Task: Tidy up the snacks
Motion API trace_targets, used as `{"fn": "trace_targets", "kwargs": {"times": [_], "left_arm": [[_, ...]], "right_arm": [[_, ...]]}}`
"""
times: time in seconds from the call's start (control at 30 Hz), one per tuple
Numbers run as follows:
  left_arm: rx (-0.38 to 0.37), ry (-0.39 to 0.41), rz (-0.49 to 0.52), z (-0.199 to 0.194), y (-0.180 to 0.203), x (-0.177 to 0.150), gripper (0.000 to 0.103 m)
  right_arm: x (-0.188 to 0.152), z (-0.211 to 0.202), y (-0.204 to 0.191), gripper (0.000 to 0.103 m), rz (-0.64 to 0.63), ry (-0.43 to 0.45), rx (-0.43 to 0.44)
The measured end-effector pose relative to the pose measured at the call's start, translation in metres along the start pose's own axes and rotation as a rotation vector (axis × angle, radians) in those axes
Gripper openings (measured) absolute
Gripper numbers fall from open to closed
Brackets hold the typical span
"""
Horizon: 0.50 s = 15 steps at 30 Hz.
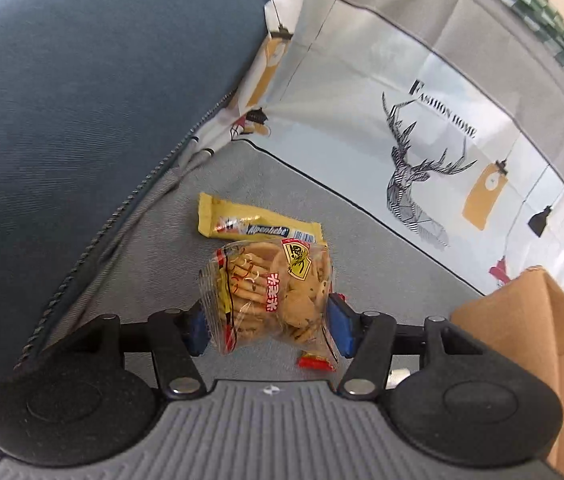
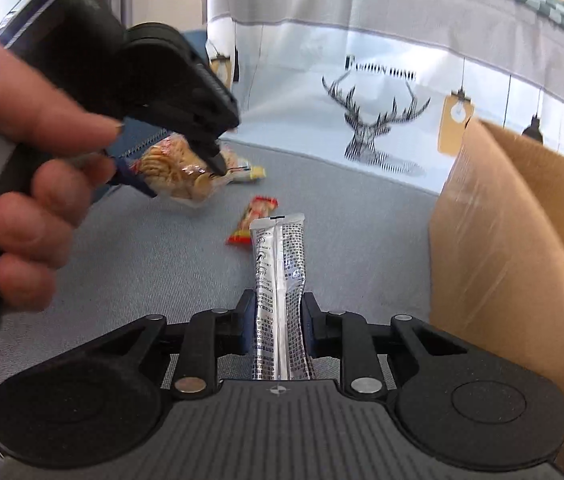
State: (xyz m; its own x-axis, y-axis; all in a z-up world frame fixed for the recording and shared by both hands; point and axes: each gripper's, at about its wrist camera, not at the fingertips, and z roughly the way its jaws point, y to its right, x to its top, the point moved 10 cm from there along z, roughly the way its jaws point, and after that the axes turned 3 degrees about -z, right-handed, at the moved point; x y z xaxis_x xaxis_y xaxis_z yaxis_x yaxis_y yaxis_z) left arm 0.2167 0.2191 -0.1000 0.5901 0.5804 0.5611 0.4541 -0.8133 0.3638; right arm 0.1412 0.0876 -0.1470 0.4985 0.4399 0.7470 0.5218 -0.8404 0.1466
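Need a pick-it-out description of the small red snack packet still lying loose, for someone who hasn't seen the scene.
Start at the open cardboard box on the grey cloth. Just left of it, past the tip of the silver sachet held in the right claw, lies the small red packet. It is the only red-and-orange wrapper lying free; the yellow bar lies farther back and the cookie bag is in the left claw.

You had a clear bag of round biscuits [image 1: 270,296], red and yellow print on its front, pinched upright at its sides and lifted off the grey cloth. Just beyond it a yellow bar wrapper [image 1: 258,222] lay flat, running left to right. A small red sachet [image 2: 253,220] lay flat in the middle of the cloth. Nearer, a silver stick pack [image 2: 280,292] with fine black print stood clamped at its lower part, pointing far
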Motion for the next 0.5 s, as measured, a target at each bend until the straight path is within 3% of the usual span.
{"fn": "trace_targets", "kwargs": {"times": [0.27, 0.5], "left_arm": [[-0.087, 0.040, -0.006, -0.053, 0.009, -0.014, 0.063], [-0.165, 0.108, 0.004, -0.091, 0.030, -0.025, 0.063]], "right_arm": [[0.010, -0.029, -0.004, 0.025, -0.056, 0.032, 0.013], [0.048, -0.087, 0.029, 0.025, -0.079, 0.152, -0.013]]}}
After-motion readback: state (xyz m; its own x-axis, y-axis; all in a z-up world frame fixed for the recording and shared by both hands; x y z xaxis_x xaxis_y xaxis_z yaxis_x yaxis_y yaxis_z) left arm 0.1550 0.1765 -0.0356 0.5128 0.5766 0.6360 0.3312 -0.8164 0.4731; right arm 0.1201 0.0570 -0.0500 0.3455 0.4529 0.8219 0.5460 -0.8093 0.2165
